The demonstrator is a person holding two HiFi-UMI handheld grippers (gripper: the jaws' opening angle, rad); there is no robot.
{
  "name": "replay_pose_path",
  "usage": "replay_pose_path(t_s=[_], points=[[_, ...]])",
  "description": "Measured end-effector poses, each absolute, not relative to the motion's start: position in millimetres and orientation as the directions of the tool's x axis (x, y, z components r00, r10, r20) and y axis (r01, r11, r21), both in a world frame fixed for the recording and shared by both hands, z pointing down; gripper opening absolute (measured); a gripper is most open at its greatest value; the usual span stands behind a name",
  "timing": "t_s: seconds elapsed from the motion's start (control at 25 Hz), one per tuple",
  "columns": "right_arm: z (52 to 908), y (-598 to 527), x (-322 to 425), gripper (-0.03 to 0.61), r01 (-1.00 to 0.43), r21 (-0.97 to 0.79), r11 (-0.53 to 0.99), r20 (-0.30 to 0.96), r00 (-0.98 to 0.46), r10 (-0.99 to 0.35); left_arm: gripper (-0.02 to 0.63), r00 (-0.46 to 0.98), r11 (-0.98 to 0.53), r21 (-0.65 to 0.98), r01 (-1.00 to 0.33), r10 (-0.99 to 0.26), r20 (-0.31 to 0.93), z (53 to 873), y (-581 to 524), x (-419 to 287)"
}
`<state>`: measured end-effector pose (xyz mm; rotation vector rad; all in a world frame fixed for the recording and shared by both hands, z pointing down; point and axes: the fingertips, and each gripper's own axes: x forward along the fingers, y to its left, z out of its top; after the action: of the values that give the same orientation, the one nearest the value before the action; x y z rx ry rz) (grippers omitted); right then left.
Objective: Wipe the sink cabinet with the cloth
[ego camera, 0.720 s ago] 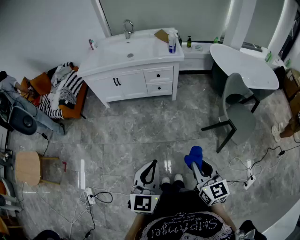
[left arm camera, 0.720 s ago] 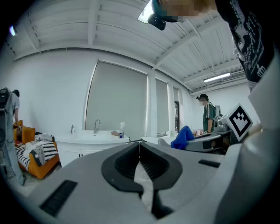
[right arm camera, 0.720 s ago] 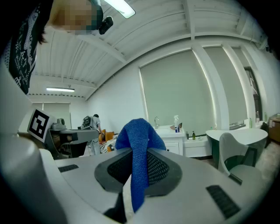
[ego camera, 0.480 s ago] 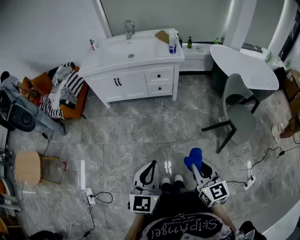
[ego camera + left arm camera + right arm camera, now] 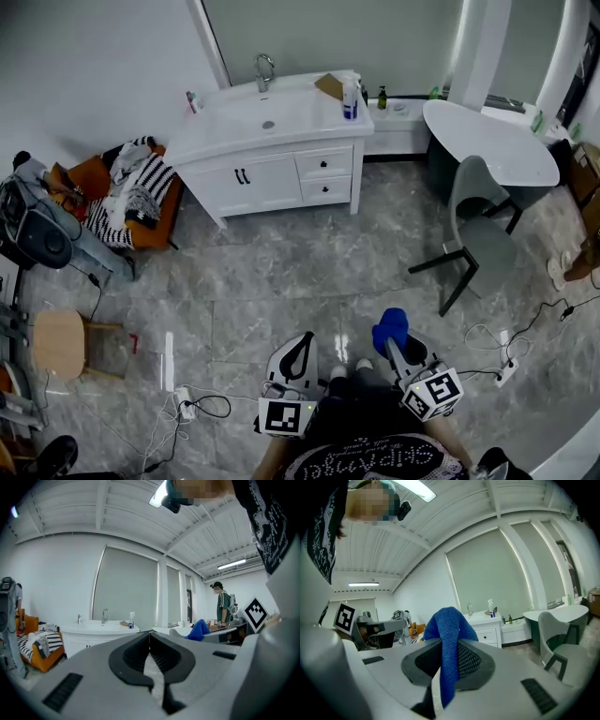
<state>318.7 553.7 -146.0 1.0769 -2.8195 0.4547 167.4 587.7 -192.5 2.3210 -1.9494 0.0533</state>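
Head view puts the sink cabinet (image 5: 272,155) well ahead of me as the largest thing, across a broad stretch of grey floor (image 5: 281,272). It is white, and its doors and drawers face me. Its long axis runs across my view on a slight slant, so a wipe along the bench top would travel side to side. A faucet (image 5: 263,67) stands at the back edge of that top and a spray bottle (image 5: 350,98) stands near its right end.

Both tools are well apart from the cabinet, close to my body and pointing toward it. My left gripper (image 5: 303,342) lines up more nearly with the cabinet's middle. My right gripper (image 5: 391,339) sits off toward its right end, about below the spray bottle. Neither is within reach of the cabinet, so I judge the gap across the floor has to close before any wiping starts.

The blue cloth (image 5: 449,630) is in my right gripper. Its fingers (image 5: 476,660) are clamped on it, with a fold standing up over the tips and a tail hanging down between the pads. My left fingers (image 5: 129,656) are closed tip to tip with nothing between them.

Against the earlier head view, the cabinet sits a little lower and further right in the picture, and my grippers sit lower too. The cloth is gripped the same way as before.
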Motion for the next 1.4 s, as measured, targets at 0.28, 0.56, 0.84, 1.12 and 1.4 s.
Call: replay_pose_path(t_s=[0.28, 0.56, 0.84, 1.12, 1.4], points=[[-155, 540, 294, 0.058, -0.663, -0.190, 0.725, 0.149, -0.749, -0.646, 0.006, 0.175, -0.169, 0.060, -0.984, -0.980, 0.095, -192, 575, 157], [-154, 496, 276, 0.058, -0.689, -0.163, 0.706, 0.177, -0.724, -0.667, 0.006, 0.170, -0.162, 0.083, -0.983, -0.980, 0.104, -188, 521, 145], [-143, 410, 262, 0.058, -0.666, -0.191, 0.721, 0.188, -0.746, -0.639, 0.006, 0.154, -0.146, 0.079, -0.986, -0.982, 0.112, -179, 436, 124], [-151, 327, 233, 0.058, -0.632, -0.222, 0.743, 0.168, -0.775, -0.609, 0.006, 0.117, -0.111, 0.078, -0.991, -0.989, 0.086, -192, 359, 96], [-152, 288, 209, 0.058, -0.606, -0.212, 0.767, 0.164, -0.796, -0.583, 0.005, 0.090, -0.085, 0.087, -0.993, -0.994, 0.058, -200, 322, 71]])
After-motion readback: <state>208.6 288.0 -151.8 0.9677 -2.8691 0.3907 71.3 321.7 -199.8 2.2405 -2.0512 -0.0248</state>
